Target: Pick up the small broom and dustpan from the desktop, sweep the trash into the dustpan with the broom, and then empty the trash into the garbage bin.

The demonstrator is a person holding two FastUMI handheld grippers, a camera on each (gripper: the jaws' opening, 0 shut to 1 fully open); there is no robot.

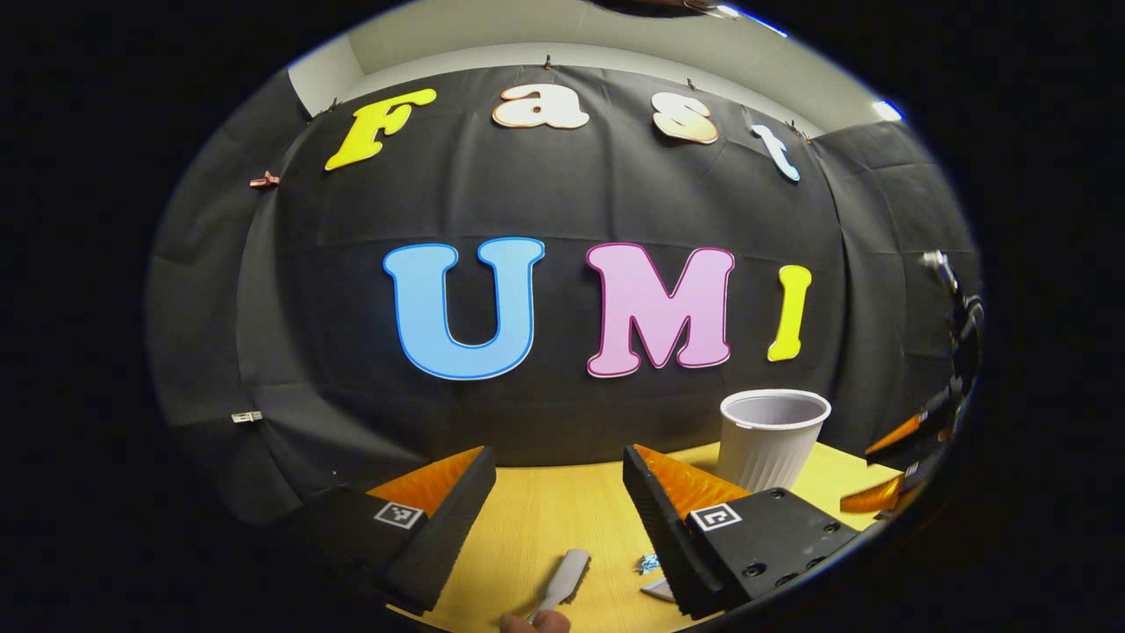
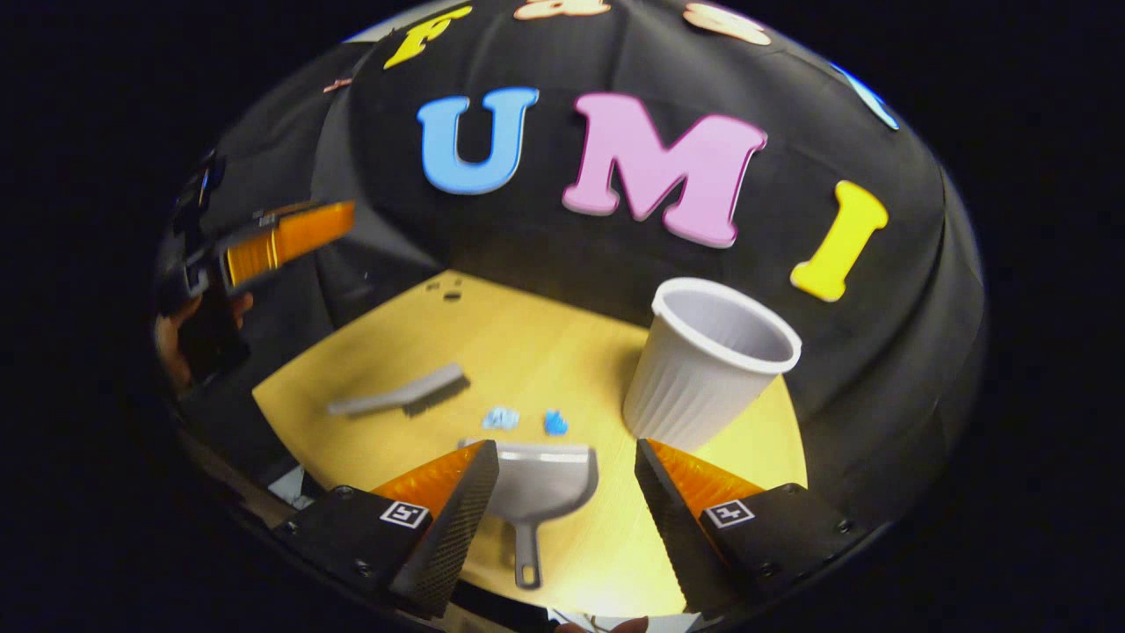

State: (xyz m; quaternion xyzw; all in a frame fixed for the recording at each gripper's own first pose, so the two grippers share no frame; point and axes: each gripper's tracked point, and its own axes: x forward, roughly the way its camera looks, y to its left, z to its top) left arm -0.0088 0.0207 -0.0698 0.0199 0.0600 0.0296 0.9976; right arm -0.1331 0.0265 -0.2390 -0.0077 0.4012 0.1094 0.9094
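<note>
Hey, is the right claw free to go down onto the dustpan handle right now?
Probably yes. The right claw is open above the dustpan, whose handle lies bare between its fingers; nothing covers it.

Grey broom point(image 2: 406, 396) & dustpan point(image 2: 540, 475), blue trash point(image 2: 555, 423), ribbed white bin point(image 2: 707, 365), yellow desk point(image 2: 527, 343)

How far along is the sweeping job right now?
Nothing looks done yet. The broom and dustpan lie untouched on the desktop, and two blue scraps of trash sit beside the dustpan's mouth. In hand: the right tongs hover open over the dustpan; the left tongs are open too. Left: pick up both, sweep, empty into the white bin.
</note>
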